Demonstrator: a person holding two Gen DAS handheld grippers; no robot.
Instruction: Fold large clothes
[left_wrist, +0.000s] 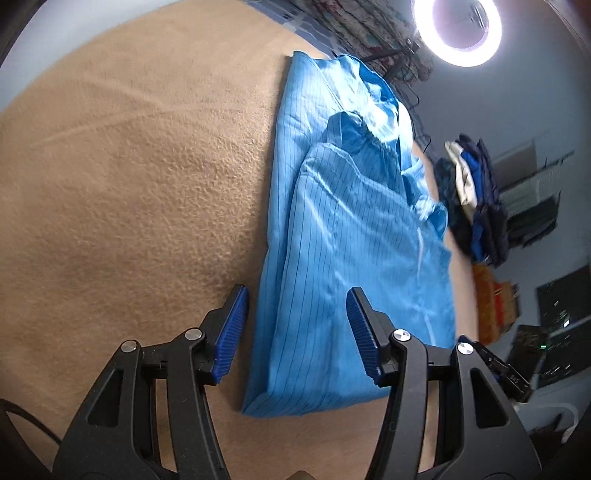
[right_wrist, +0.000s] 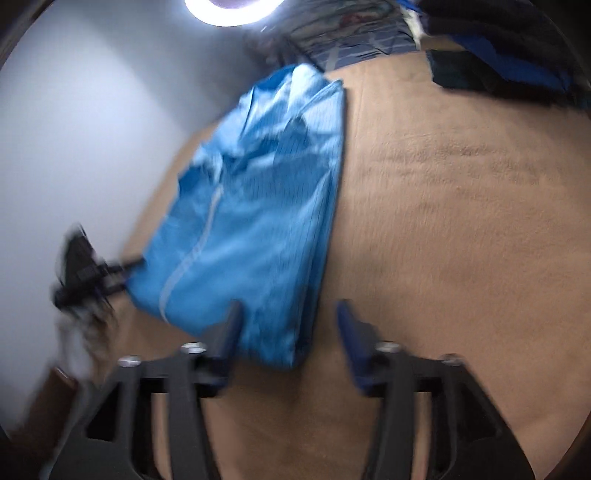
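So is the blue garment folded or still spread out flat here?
Folded: the blue garment lies as a narrow strip on the tan blanket, with stacked layers showing at its near end.

Work surface: a tan, nubby blanket spread wide and flat. Above it, a lit ring light glares against a pale grey wall. Behind the surface hangs a floral patterned cloth. At one edge lies a heap of dark blue and cream clothes, with an orange box just beside it.
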